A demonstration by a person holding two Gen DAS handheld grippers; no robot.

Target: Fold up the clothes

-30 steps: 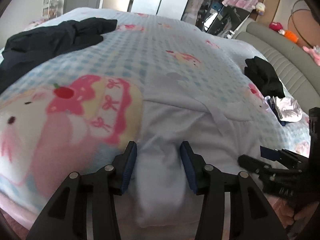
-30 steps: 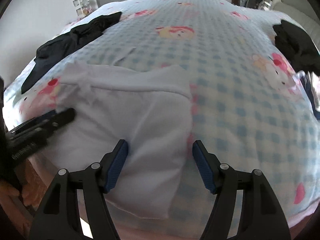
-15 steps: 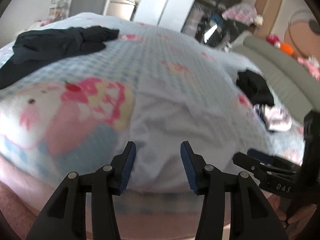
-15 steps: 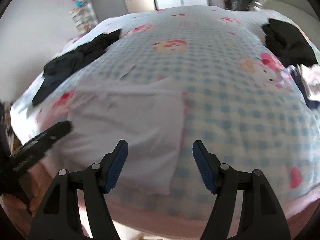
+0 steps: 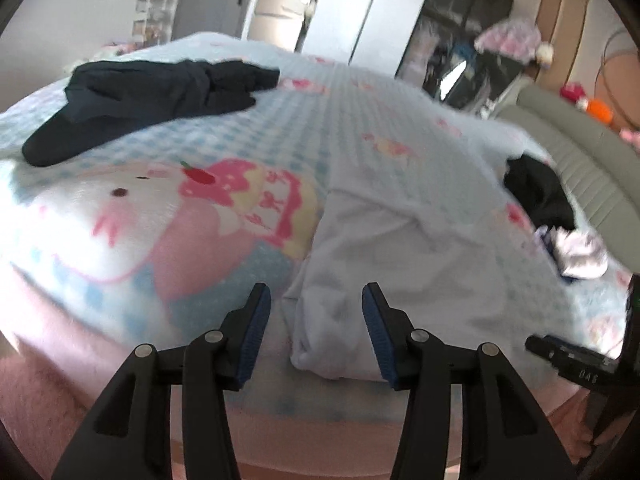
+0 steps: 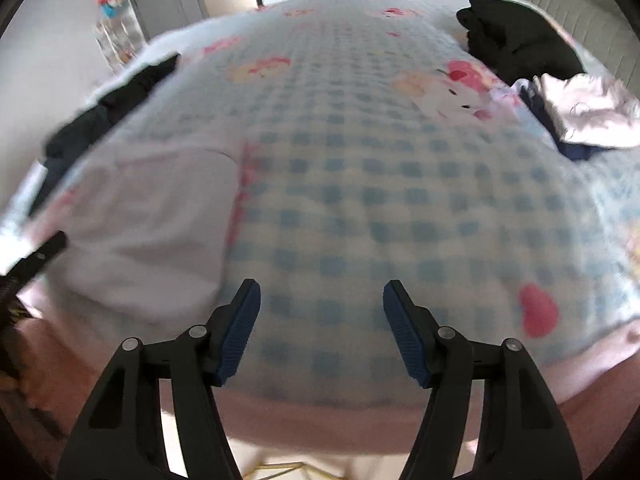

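Two grippers, both wide apart, holding nothing. Left gripper (image 5: 316,332) hovers at near edge of white garment (image 5: 400,264): soft, creased, folded into rough rectangle on bed (image 5: 328,120). Right gripper (image 6: 322,328) over bare blue-check fleece cover with pink cartoon prints, garment to its left. Black clothes (image 5: 152,96) sprawl far left; only left view shows their full spread. Right view shows pale crumpled cloth (image 6: 584,114) closer.

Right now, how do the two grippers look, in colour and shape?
Both match. The left gripper and the right gripper each have black angular fingers with round silver pins at the joints and ribbed blue pads on the inner faces. No cables show.
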